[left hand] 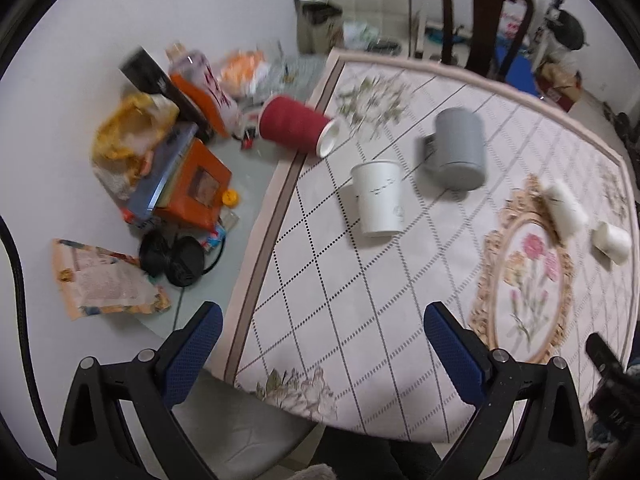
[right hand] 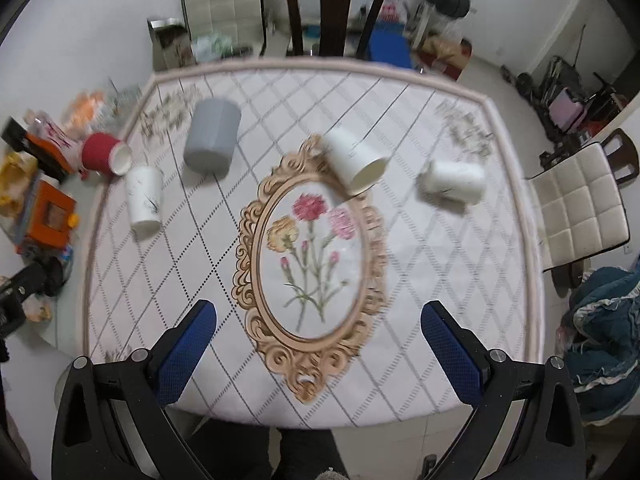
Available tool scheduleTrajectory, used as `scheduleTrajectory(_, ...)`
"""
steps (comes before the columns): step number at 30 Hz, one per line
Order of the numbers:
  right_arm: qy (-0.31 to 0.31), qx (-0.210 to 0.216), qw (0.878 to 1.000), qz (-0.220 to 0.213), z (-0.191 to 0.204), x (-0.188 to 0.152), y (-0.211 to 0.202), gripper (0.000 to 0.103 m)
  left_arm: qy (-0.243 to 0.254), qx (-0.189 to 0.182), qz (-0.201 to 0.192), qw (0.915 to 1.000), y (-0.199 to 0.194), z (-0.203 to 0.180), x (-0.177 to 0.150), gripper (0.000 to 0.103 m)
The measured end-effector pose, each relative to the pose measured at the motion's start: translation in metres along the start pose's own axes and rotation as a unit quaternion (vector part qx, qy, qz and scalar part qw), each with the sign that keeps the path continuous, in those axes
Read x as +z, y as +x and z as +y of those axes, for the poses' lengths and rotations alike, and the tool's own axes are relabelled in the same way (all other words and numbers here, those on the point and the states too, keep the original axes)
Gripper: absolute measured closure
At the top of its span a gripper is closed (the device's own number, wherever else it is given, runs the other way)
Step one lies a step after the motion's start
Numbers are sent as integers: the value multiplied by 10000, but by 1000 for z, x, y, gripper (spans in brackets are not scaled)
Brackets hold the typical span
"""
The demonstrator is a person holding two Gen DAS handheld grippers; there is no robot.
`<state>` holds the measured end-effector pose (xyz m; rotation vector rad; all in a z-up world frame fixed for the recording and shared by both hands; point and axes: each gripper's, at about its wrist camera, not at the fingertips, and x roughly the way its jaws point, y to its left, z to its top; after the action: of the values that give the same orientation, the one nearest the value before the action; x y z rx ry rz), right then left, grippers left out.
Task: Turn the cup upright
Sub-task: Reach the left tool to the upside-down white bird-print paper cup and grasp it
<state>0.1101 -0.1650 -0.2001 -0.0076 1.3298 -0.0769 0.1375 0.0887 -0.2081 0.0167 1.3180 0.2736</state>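
Several cups sit on the floral mat (right hand: 400,264). A red cup (left hand: 296,126) (right hand: 105,154) lies on its side at the mat's far left edge. A white paper cup (left hand: 380,198) (right hand: 144,200) stands upside down. A grey mug (left hand: 458,154) (right hand: 212,140) stands upside down. A white paper cup (right hand: 356,158) (left hand: 564,204) lies on its side by the oval frame. A white mug (right hand: 452,184) (left hand: 612,240) lies on its side at the right. My left gripper (left hand: 322,344) is open and empty. My right gripper (right hand: 320,340) is open and empty above the mat's near edge.
Clutter fills the table left of the mat: orange boxes (left hand: 196,188), a yellow bag (left hand: 128,136), black headphones (left hand: 172,258), a printed packet (left hand: 104,280). A dark wooden chair (right hand: 336,4) stands behind the table and a white padded chair (right hand: 580,208) to its right.
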Motion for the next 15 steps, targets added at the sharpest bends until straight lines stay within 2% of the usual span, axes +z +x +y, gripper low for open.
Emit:
scheduleTrajectory(7, -191, -132, 9977, 634, 52, 37, 93, 0, 170, -201, 550, 9981, 67, -6, 44, 1)
scheduleTrajectory(15, -153, -310, 9928, 1147, 80, 66, 156, 0, 376, -488, 959, 9935, 130, -17, 83, 3)
